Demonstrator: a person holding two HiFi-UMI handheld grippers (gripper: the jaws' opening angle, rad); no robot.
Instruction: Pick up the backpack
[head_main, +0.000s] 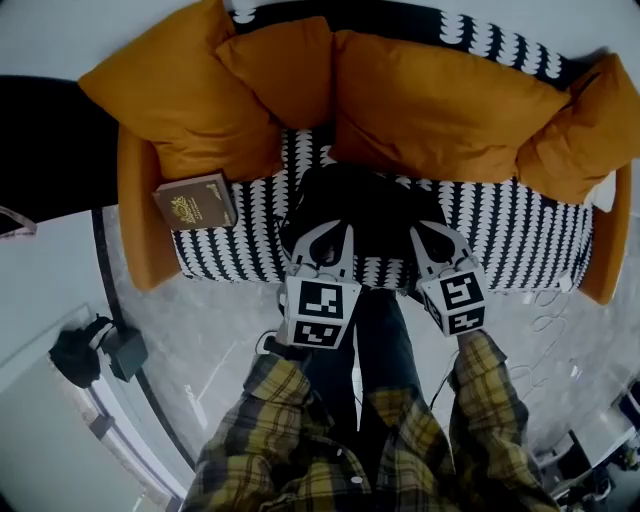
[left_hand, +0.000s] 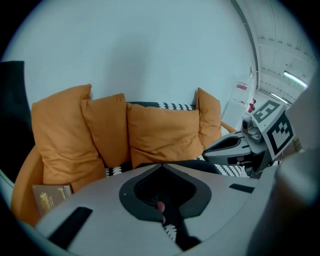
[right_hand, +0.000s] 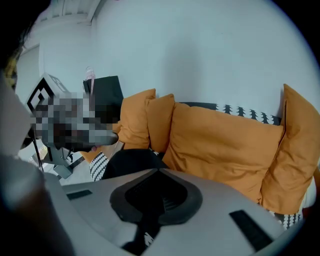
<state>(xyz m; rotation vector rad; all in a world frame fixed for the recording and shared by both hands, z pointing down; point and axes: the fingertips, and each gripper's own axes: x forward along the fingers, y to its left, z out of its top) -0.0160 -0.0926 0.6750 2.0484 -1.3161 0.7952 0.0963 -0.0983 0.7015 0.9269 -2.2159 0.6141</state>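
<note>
A black backpack (head_main: 368, 212) lies in the middle of the sofa seat (head_main: 520, 250), in front of the orange cushions. Both grippers hang side by side just above its near edge. My left gripper (head_main: 330, 238) is over the bag's left part, my right gripper (head_main: 432, 238) over its right part. In the left gripper view the jaws (left_hand: 161, 169) meet, with the backpack (left_hand: 200, 164) showing as a dark band just past them. The right gripper view shows shut jaws (right_hand: 159, 174) too, the backpack (right_hand: 127, 159) lying to their left. Whether either touches the bag I cannot tell.
A brown book (head_main: 196, 200) rests on the seat's left end beside the orange armrest (head_main: 135, 215). Several orange cushions (head_main: 440, 105) line the sofa's back. A black device (head_main: 95, 350) sits on the floor at left, and thin cables (head_main: 550, 310) trail at right.
</note>
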